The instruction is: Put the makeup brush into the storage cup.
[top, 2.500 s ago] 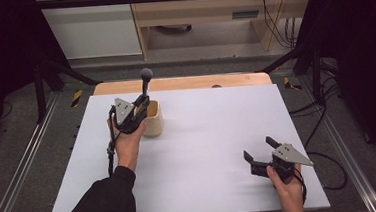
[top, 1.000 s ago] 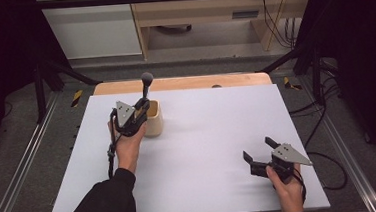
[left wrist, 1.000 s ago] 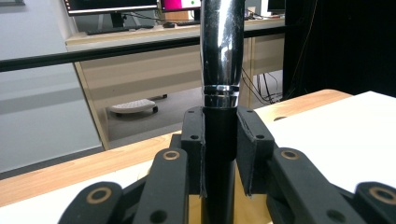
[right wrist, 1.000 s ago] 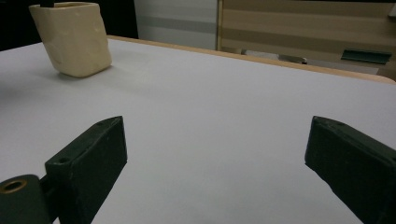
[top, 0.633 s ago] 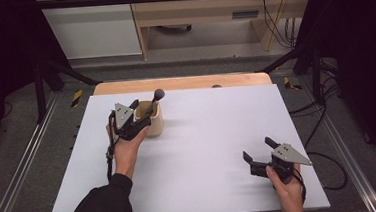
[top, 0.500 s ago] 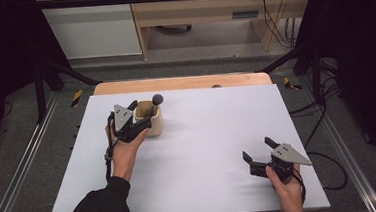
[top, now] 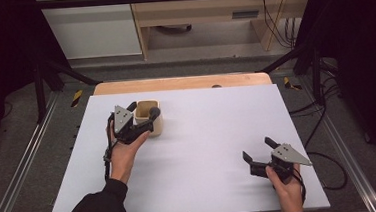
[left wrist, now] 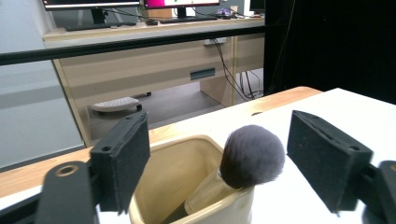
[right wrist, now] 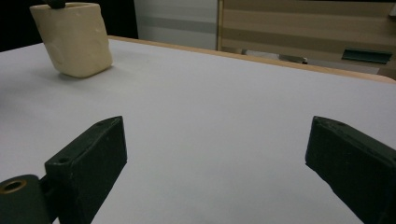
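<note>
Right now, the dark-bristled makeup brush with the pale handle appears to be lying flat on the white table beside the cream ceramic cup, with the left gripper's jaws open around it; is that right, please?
Not quite: the dark-bristled makeup brush stands handle-down inside the cream ceramic cup, leaning on its rim, as the left gripper view shows. The left gripper has just been opening, its jaws clear of the bristles.
</note>
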Tool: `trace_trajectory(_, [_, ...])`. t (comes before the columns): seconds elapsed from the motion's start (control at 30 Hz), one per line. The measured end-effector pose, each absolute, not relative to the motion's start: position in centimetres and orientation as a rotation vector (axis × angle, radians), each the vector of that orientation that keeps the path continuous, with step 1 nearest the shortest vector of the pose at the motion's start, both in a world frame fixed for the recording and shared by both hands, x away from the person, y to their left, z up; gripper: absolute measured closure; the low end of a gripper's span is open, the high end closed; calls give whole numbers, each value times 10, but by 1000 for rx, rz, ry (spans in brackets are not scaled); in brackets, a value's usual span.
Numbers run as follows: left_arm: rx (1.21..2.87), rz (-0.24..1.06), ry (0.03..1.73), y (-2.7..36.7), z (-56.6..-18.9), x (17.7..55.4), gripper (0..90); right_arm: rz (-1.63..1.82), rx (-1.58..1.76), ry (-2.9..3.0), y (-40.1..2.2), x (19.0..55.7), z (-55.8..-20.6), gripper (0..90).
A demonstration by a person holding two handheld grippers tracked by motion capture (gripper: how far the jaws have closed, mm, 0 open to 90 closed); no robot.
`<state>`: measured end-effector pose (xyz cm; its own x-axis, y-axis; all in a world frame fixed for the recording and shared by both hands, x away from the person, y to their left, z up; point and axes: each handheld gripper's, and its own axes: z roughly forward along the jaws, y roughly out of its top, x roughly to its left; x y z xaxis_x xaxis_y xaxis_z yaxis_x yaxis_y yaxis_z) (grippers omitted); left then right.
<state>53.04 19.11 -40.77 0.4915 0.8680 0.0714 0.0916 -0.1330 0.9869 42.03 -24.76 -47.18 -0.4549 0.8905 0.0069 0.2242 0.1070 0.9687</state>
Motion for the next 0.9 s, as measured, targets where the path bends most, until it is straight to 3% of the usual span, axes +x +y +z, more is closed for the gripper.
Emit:
trace_trajectory(0.33, [1606,813,802,186,-405,522,62,1382,1091,1769,-247,420,-472,57])
trace_trajectory(0.9, [1610,814,754,181,-409,494,30,1380,1094,1771,-247,419,-471,56])
